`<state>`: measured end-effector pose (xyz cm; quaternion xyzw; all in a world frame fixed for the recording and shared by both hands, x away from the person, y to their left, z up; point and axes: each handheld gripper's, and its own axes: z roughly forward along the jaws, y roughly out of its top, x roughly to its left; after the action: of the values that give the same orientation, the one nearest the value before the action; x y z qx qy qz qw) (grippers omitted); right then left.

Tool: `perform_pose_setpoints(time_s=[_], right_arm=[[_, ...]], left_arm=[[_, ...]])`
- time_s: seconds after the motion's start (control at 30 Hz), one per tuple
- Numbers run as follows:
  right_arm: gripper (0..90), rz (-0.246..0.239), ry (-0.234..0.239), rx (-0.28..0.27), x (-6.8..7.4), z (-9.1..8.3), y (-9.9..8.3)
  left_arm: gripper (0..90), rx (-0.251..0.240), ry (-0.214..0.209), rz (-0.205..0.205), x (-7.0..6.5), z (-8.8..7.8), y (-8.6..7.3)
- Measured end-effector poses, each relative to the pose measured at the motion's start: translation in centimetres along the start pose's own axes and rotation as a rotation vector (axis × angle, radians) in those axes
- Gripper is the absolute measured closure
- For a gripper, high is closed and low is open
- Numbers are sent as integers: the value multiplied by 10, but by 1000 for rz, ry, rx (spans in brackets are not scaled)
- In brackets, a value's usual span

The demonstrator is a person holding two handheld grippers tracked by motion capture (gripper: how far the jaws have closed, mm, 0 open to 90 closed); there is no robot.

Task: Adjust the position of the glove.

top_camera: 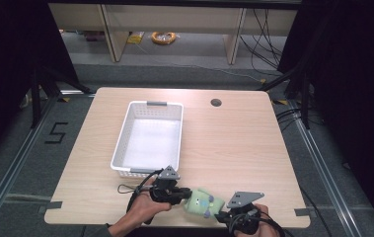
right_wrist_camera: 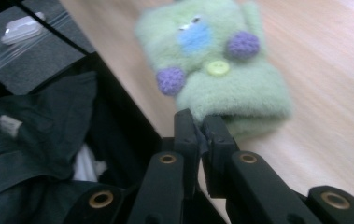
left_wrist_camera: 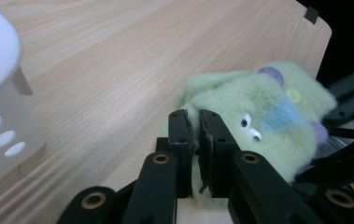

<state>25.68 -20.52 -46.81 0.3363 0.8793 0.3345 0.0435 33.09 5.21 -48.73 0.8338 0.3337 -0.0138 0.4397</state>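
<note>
Your left gripper (top_camera: 182,193) has its jaws pinched tight on one end of the green plush toy (top_camera: 203,202), a fold of the fuzzy cloth squeezed between the pads in the left gripper view. Your right gripper (top_camera: 222,216) is likewise clamped on a thin bit of the toy's other end, jaws nearly together with cloth caught between them.

The green plush toy sits at the desk's near edge, a little right of its middle, stretched between the two grippers. It has a blue patch, purple knobs, a yellow button (right_wrist_camera: 218,68) and small eyes; no label or brand can be read on it.

The only writing you can read is a black "5" (top_camera: 56,133) marked on the floor to the left of the desk (top_camera: 234,143).

The white basket (top_camera: 125,129) stands left of the desk's centre, its near short side just beyond your left gripper, its far side close to the far edge. A round cable hole (top_camera: 216,102) sits near the far edge, right of centre.

The whole right half of the desk is bare wood, so there is open room towards the right edge and far right corner. On the near side the toy lies close to the edge, and the right gripper sits right at that edge.
</note>
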Motion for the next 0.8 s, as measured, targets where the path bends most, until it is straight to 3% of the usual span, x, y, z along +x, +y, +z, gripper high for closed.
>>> perform_pose_setpoints(time_s=[0.07,0.17,0.23,0.4,0.43,0.57,0.63,0.7,0.77,0.8], right_arm=[[863,14,26,20,5,4,-1],[852,16,44,65,2,15,-6],[825,46,42,62,0,15,-7],[694,59,0,46,-10,5,-8],[669,69,2,50,-12,3,-9],[507,124,31,-23,-16,-8,-9],[449,155,0,-58,-22,-13,-9],[422,200,-12,-84,-30,-13,-9],[413,229,8,-66,-37,-9,-8],[412,231,17,-70,-39,-5,-8]], left_arm=[[830,3,5,-8,1,2,-1],[796,11,-5,-21,5,3,-2],[753,11,-13,-43,6,3,-3],[594,12,-36,-94,7,-3,-6],[543,2,-31,-123,7,-4,-8],[467,-12,-36,-172,7,-13,-11],[456,-13,-32,-177,6,-17,-13],[449,-16,-31,-178,5,-18,-13],[444,-8,-25,-187,2,-18,-15],[444,-8,-42,-187,2,-15,-16]])
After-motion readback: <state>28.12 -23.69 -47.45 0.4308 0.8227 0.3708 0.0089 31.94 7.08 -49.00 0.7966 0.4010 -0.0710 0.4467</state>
